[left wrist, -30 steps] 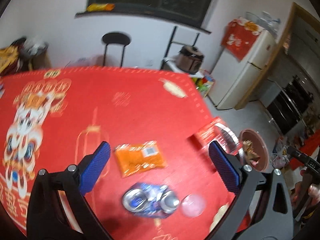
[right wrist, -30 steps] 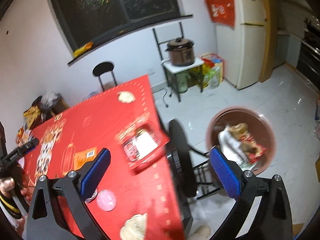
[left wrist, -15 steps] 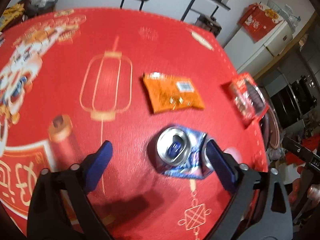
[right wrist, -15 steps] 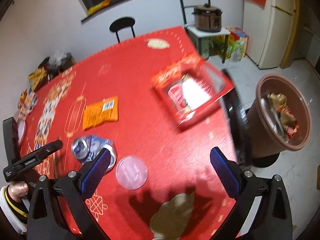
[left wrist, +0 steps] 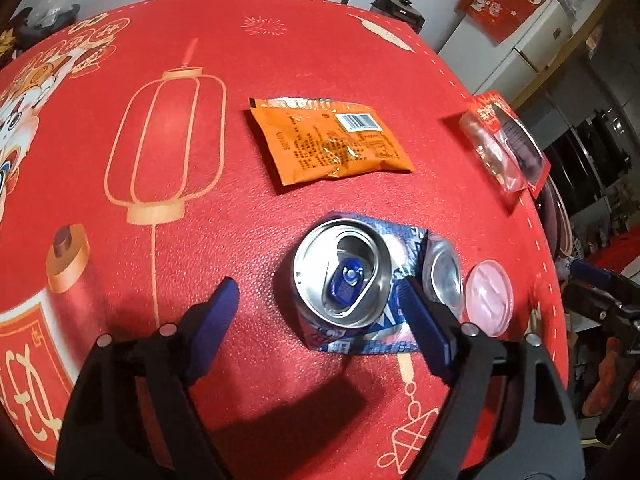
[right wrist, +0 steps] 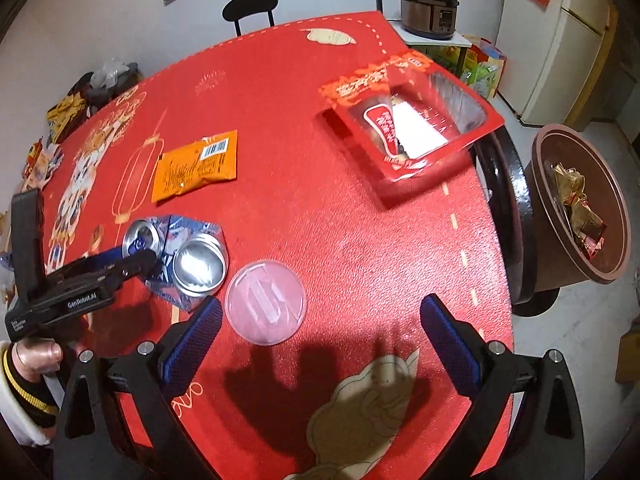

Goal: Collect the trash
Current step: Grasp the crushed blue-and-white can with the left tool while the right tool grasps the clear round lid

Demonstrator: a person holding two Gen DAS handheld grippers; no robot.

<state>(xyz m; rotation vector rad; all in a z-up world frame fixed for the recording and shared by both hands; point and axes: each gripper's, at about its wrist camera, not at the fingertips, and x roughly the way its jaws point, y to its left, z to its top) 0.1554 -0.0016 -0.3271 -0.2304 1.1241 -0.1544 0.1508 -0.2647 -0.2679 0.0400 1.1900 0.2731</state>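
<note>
Left gripper point(left wrist: 318, 308): closing, pads not yet pressing – straddling the crushed can point(left wrist: 344, 274).
Right gripper point(right wrist: 320, 320): spread wide, empty, just beside the clear lid point(right wrist: 265, 302).
Can: flat on the red tablecloth point(left wrist: 200, 200), near the orange wrapper point(left wrist: 328, 144).
Risk: slipping off the flattened, springy metal – likely if clamped off-centre.
Bin point(right wrist: 576, 208): on the floor, past the table edge.

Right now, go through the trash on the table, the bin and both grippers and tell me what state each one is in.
Can: crushed, tab opened, lying between the left jaws.
Orange packet: flat, torn open.
Plastic lid: lying flat.
Red tray pack: open, at table edge.
Bin: partly filled.
Left gripper: jaws closing, not yet gripping.
Right gripper: open, empty.
</note>
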